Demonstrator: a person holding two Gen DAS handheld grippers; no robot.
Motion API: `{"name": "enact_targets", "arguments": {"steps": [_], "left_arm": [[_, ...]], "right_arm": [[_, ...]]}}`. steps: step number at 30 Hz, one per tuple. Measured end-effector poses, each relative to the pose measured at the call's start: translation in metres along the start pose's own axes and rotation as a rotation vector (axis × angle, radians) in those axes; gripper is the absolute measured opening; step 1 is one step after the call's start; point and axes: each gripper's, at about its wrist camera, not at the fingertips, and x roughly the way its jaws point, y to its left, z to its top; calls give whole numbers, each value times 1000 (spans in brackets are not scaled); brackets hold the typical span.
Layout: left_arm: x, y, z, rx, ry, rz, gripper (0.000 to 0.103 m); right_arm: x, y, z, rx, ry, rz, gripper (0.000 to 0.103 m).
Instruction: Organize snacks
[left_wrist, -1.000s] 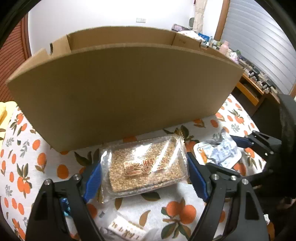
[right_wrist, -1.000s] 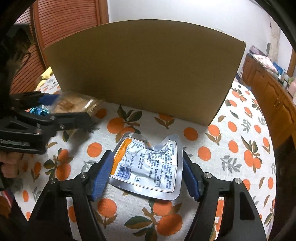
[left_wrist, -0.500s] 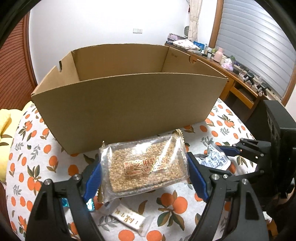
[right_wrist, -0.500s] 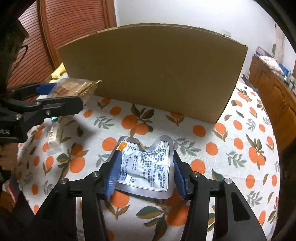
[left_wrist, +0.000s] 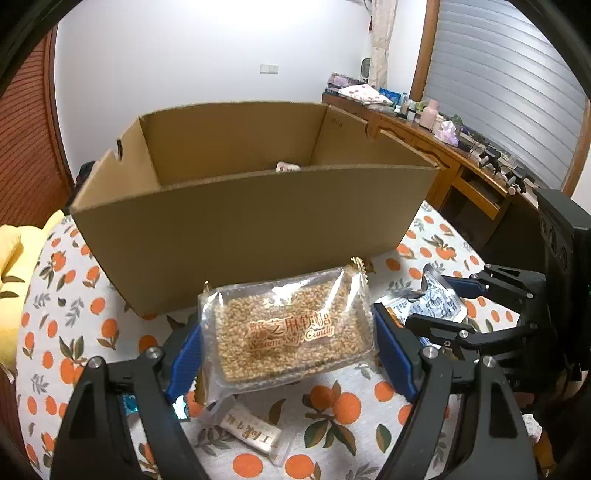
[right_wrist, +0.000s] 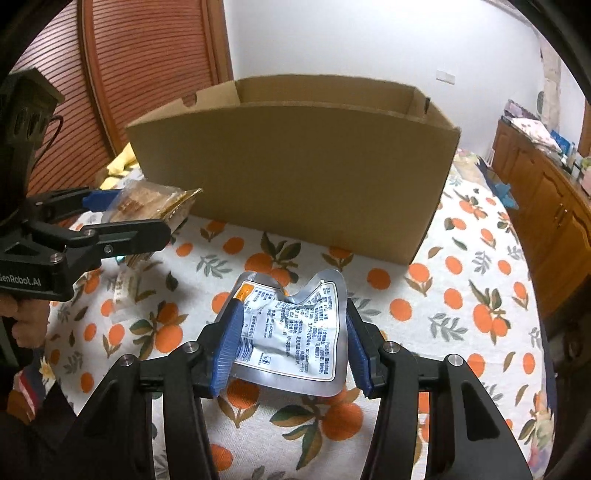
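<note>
The left claw (left_wrist: 286, 343) grips the sesame candy pack (left_wrist: 284, 328) and the right claw (right_wrist: 291, 350) grips the silver pouch (right_wrist: 295, 332), both raised above the desk (right_wrist: 461, 314) before the cardboard box (right_wrist: 295, 177).

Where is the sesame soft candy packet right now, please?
The sesame candy packet is clamped in the left claw, lifted above the orange-print tablecloth just in front of the cardboard box.

Both my grippers are tilted down and forward. My left gripper (left_wrist: 286, 345) is spread wide, blue pads clamped on a packet. My right gripper (right_wrist: 291, 343) just squeezed narrower, pads pinching a pouch.
</note>
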Motion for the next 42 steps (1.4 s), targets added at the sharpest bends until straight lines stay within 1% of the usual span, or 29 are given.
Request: {"name": "enact_targets", "arguments": {"steps": [11,24,32,42], "left_arm": [[-30,-3,23,27,-66,-5,82],[-43,10,59,38,-119,34,82],[-40,22,77,25,-131,53,82],[-31,36,91,7,-133,77,83]], "right_arm": [[-31,-1,21,-3,-82,-3,54],[-55,0,63,-10,-173,-9,54],[-54,1,89,-10,-201,-11,54],[-42,-1,112,6,-203,-17,54]]}}
